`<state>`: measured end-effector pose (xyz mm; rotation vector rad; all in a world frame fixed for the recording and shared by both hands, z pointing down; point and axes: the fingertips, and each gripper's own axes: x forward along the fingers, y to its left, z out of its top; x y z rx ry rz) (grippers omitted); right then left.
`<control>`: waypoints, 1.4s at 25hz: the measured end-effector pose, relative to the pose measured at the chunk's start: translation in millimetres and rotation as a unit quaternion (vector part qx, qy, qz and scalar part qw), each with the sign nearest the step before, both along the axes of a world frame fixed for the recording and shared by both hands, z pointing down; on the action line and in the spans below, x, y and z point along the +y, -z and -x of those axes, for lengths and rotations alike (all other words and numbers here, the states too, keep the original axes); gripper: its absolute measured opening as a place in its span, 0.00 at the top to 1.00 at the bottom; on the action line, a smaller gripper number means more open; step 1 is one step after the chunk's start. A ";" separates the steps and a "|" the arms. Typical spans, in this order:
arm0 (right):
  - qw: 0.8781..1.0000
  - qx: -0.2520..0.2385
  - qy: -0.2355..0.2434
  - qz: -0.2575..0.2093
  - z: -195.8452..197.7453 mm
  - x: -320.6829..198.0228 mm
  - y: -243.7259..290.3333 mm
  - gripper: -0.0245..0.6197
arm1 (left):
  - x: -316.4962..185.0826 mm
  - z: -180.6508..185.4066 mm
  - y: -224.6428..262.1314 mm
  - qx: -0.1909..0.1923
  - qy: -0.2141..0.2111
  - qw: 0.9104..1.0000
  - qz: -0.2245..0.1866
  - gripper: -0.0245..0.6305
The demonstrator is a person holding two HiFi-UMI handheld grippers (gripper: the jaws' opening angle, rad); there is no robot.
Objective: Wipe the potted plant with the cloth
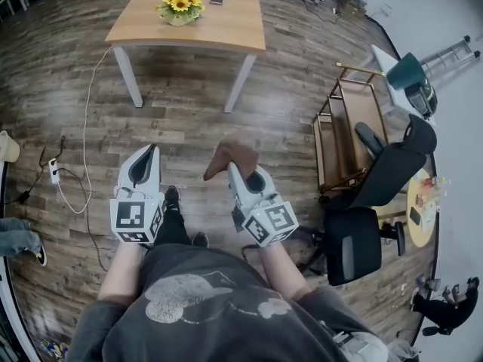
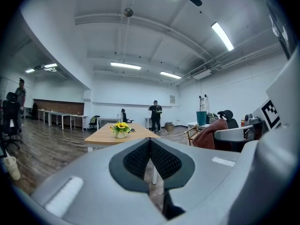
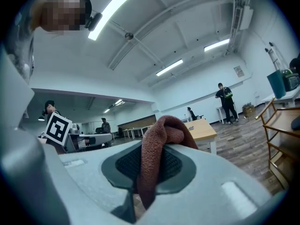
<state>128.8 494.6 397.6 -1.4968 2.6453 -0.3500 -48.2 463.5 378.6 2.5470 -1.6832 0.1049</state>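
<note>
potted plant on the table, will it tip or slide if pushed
Likely light: the potted plant is small, so it may slide on the smooth table. Its top spreads wider than its base, so a high push could rock it.

L tongs (image 2: 150,149): jaws shut tight, nothing btwn them, pointing fwd, approx level. R tongs (image 3: 151,165): jaws clamped on brown cloth (image 3: 161,135), which bulges above them & hangs below. L forearm (image 1: 119,270) & R forearm (image 1: 285,270) bare, stretched fwd side by side, tongs apart.
</note>
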 end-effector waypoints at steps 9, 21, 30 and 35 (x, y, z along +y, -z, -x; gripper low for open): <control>0.999 0.005 -0.032 0.008 -2.7 -75.4 0.3 0.88 | -87.1 5.0 -1.6 0.016 -0.025 1.000 0.000 0.93; 0.999 0.017 -0.041 0.011 36.6 -183.7 8.5 0.88 | -196.0 36.8 0.4 0.024 -0.048 0.999 0.003 0.93; 0.998 0.017 -0.052 0.010 69.0 -245.7 9.2 0.88 | -249.3 72.4 -4.3 0.033 -0.052 0.998 0.004 0.93; 0.998 0.020 -0.061 0.019 74.6 -261.8 4.1 0.88 | -269.5 80.3 -9.9 0.037 -0.053 0.998 0.007 0.93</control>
